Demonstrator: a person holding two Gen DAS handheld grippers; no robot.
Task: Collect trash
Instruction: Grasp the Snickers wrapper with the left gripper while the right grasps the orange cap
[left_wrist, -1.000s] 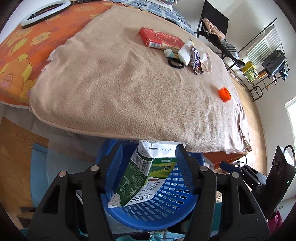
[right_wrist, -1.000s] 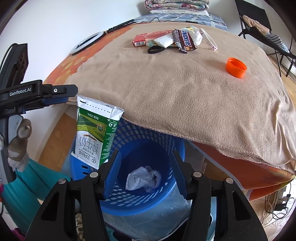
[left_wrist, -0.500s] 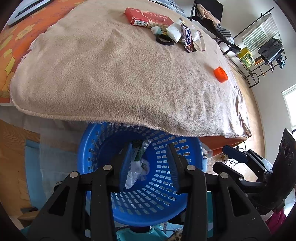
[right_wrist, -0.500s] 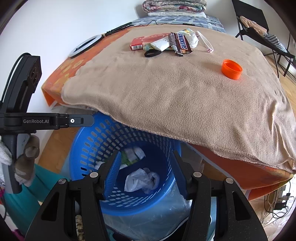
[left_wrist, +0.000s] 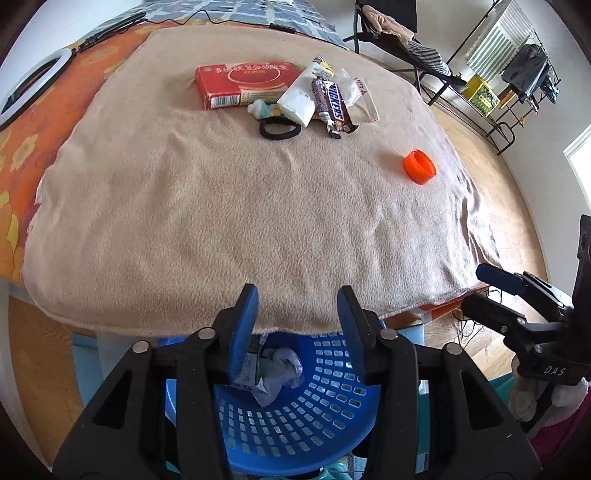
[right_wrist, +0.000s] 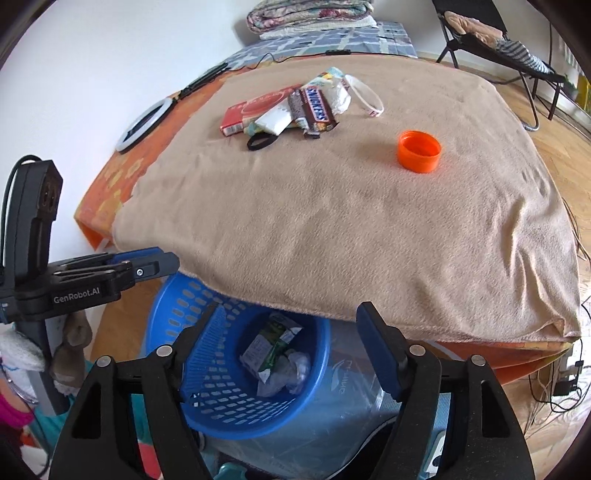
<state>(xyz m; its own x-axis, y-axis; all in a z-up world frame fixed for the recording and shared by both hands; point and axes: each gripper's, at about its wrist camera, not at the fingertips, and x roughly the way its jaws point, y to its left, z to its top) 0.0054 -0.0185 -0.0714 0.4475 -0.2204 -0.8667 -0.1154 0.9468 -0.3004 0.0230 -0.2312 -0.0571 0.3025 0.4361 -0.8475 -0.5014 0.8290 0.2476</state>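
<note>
While both sets of jaws are opening with nothing between them, the left gripper and right gripper hang over the blue basket below the blanket's near edge, a green carton (beside crumpled paper) inside. An orange cap sits near the blanket's right edge.

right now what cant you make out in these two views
- Basket rim, far side: hidden under the blanket edge, both views.
- Carton in the basket: left view, mostly behind the left claw finger; print too small in the right view.
- Tube by the red box: mostly covered by the white packet, both views.
- Right claw: cut off by the frame edge in the left view.
</note>
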